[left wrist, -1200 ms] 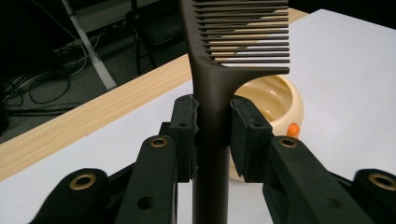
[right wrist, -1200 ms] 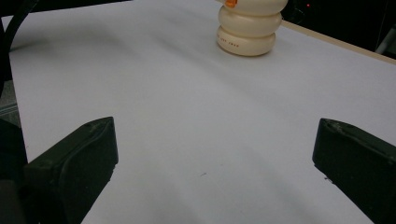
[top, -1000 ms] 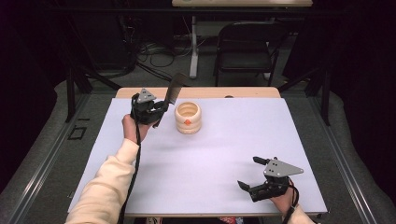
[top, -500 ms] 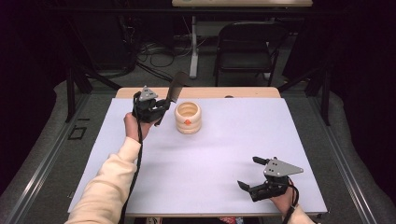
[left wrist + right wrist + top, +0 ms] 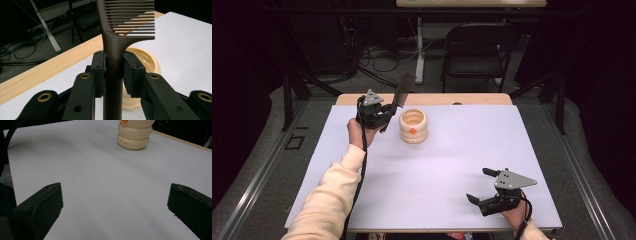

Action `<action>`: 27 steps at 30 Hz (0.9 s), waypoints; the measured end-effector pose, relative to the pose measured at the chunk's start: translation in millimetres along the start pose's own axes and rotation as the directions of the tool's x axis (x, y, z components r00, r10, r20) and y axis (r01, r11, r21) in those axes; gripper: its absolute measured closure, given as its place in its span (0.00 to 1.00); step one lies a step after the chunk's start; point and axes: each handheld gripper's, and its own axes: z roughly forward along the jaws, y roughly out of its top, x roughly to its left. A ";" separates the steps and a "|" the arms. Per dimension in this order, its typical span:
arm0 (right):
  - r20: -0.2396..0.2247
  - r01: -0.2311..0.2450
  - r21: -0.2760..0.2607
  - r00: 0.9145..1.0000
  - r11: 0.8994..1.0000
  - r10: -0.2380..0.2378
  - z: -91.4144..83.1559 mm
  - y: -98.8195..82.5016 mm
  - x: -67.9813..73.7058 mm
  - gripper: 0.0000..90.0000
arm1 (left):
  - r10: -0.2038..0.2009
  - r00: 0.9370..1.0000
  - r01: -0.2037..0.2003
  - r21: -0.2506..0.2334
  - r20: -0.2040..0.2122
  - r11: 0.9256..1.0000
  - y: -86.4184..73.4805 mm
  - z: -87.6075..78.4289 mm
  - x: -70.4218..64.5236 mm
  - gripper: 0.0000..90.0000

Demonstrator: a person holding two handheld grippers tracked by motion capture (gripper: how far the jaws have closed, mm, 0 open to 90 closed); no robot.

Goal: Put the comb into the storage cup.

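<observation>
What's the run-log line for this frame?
left gripper: shut on comb handle | comb: upright beside cream ribbed cup | right gripper: open, near table edge

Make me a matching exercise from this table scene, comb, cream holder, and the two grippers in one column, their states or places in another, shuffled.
Things:
1. comb
2. cream ribbed holder
3. left gripper
4. right gripper

States or places:
A. jaws wide apart, nothing between them, near table's front edge
B. stands on the white table, open top
C. clamped by its handle, teeth end up
D. shut on a dark handle, beside the holder

Pairs: 1-C, 2-B, 3-D, 4-A
</observation>
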 end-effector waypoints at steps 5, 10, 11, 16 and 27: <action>0.000 0.000 0.000 1.000 1.000 0.000 0.0 0.0 0.0 0.00 | 0.000 1.000 0.000 -0.008 -0.002 1.000 3.0 0.1 -0.2 0.80; -0.003 -0.004 0.001 1.000 1.000 0.004 0.1 0.0 0.2 0.00 | -0.007 1.000 0.007 -0.016 -0.002 1.000 4.7 2.3 -0.1 0.80; -0.002 -0.003 0.002 1.000 1.000 0.003 0.1 0.0 0.2 0.00 | -0.006 1.000 0.006 -0.017 -0.003 1.000 5.1 2.8 0.1 0.80; -0.002 -0.002 0.001 1.000 1.000 0.002 0.0 0.0 0.0 0.00 | -0.005 1.000 0.005 -0.021 -0.005 1.000 6.7 5.2 -0.5 0.80; -0.003 -0.003 0.003 1.000 1.000 0.003 -0.1 0.0 0.3 0.00 | -0.020 1.000 0.020 -0.038 -0.009 0.999 10.7 9.2 -1.1 0.80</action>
